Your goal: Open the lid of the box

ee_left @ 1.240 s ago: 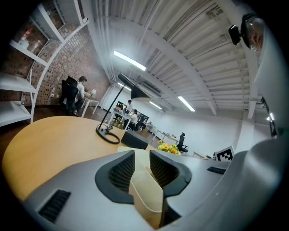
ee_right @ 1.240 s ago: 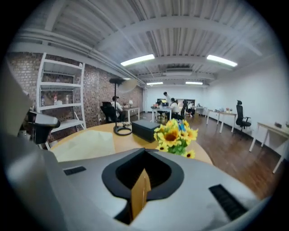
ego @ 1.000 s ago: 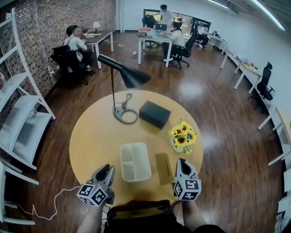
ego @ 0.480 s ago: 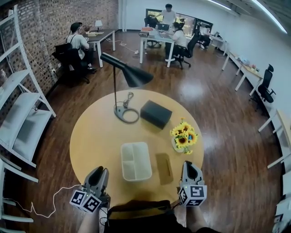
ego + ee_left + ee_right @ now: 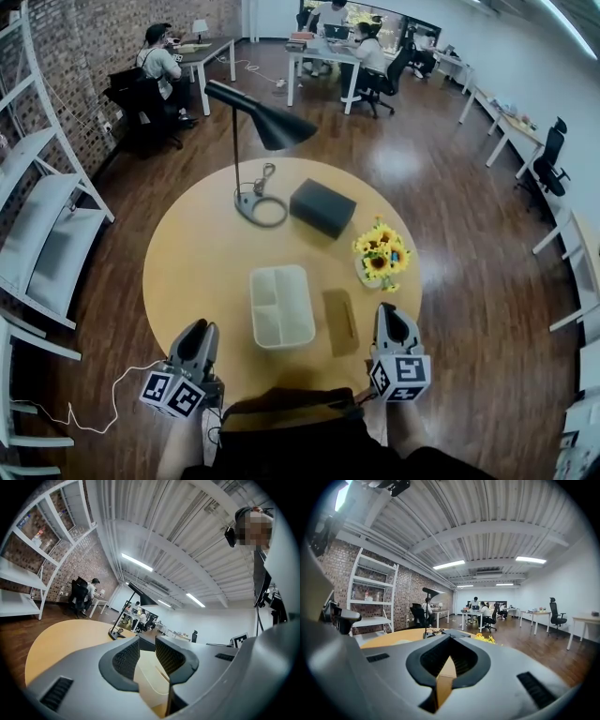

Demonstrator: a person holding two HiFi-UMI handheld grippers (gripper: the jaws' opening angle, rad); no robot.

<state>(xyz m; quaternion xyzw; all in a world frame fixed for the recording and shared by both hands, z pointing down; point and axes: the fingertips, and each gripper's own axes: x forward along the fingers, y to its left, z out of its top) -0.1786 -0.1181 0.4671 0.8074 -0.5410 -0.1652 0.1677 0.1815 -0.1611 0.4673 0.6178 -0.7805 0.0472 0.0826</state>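
A white box (image 5: 281,306) with a translucent lid showing its compartments lies in the middle of the round wooden table (image 5: 187,272). A flat brown item (image 5: 339,322) lies just right of it. My left gripper (image 5: 200,328) hovers at the near table edge, left of the box, its jaws a little apart and empty. Between them the left gripper view (image 5: 148,641) shows the box (image 5: 149,677). My right gripper (image 5: 389,312) sits right of the brown item, tips together and holding nothing. In the right gripper view its jaws (image 5: 450,639) frame the brown item (image 5: 446,677).
A black desk lamp (image 5: 251,202) stands behind the box, a black case (image 5: 322,207) beside it. A pot of sunflowers (image 5: 380,255) sits at the table's right. White shelving (image 5: 37,234) stands on the left. People sit at desks far back.
The left gripper has drifted left and back toward the table edge, and its jaws have narrowed. The right gripper stayed about where it was. The head view has tilted slightly.
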